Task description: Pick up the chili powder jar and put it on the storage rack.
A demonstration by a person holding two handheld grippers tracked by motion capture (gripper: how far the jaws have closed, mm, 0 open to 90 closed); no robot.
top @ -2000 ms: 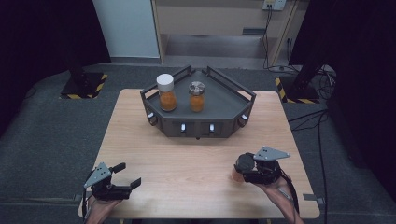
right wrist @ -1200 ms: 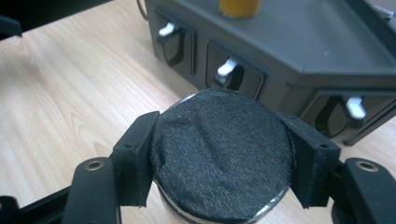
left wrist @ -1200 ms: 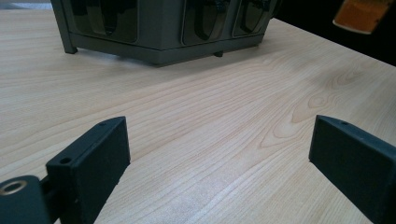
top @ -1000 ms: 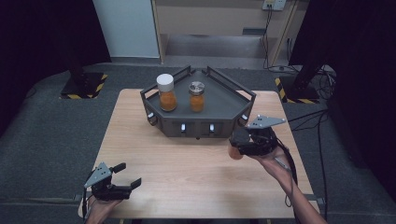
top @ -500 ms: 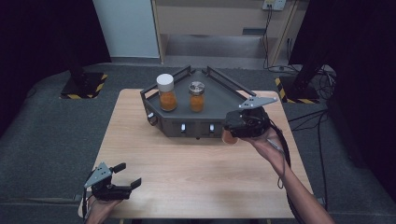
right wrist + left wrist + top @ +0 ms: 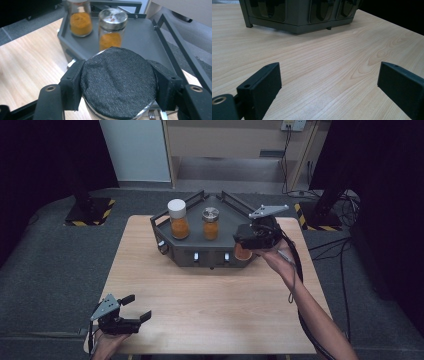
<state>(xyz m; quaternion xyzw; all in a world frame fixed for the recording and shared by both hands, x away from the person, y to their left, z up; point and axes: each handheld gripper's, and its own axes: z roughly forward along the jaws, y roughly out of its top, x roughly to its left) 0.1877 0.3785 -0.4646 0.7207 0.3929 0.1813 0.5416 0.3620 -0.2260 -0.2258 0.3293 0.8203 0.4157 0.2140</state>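
My right gripper [image 6: 248, 242] is shut on a jar with a black textured lid [image 6: 118, 81] and orange contents [image 6: 242, 253]. It hangs at the front right edge of the dark grey tray [image 6: 227, 212], above the table. On the tray stand a white-lidded jar of orange powder [image 6: 178, 219] and a metal-lidded jar [image 6: 211, 223], also seen ahead as the metal-lidded jar [image 6: 112, 27] and the white-lidded one [image 6: 80, 18]. My left gripper [image 6: 134, 307] rests open near the table's front left corner; its pads [image 6: 263, 86] have only bare wood between them.
The wooden table [image 6: 210, 300] has free room across its front half. The tray's base [image 6: 294, 15] faces the left gripper from afar. Rails [image 6: 175, 32] run along the tray's edges. Dark floor and stands with yellow-black bases [image 6: 87, 212] lie around the table.
My right gripper has carried the black-lidded jar from the table's front right up and away to the tray's front right edge. The left gripper stayed put.
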